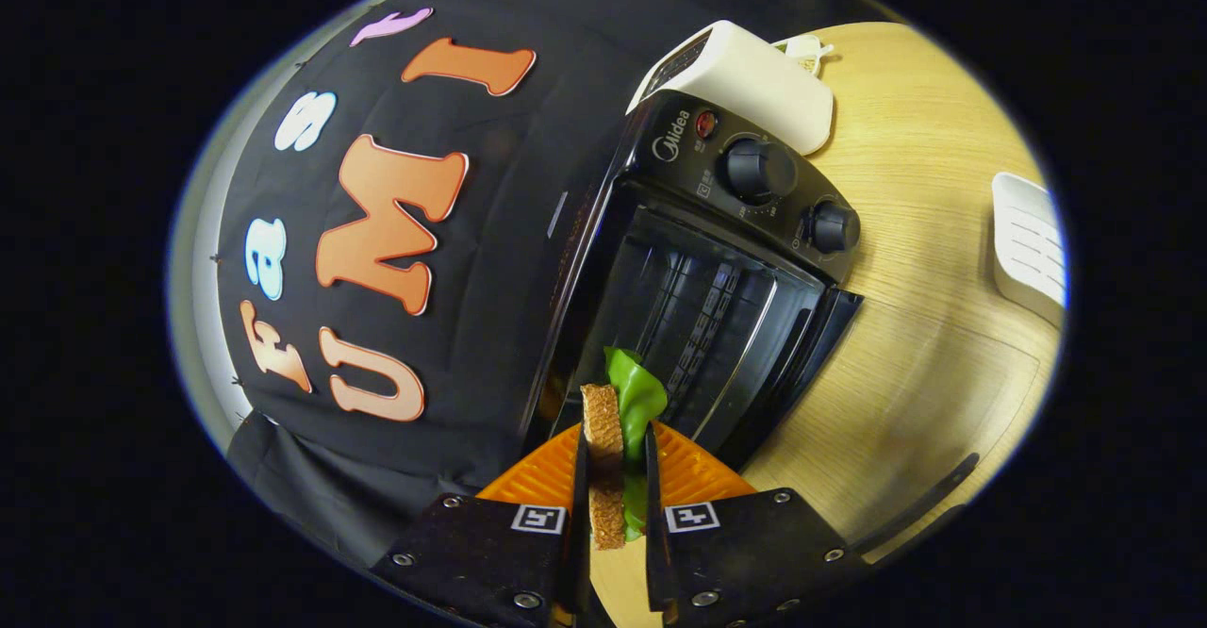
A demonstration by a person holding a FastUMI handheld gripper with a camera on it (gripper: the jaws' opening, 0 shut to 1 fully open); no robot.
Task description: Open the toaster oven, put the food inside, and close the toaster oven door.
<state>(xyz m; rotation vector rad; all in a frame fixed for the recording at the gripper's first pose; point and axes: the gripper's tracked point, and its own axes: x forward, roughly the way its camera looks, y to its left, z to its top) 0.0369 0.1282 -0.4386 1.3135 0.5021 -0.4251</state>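
The sandwich [605, 477] is held clamped between both fingers of the claw [613, 477], just ahead of the open toaster oven [717, 260]. It should be advanced level, kept clear of the lowered door [801, 364].

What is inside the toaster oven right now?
The toaster oven stands open, with bare metal walls inside. The sandwich is clamped in the gripper, just at the opening. The oven's near lower part is covered by it.
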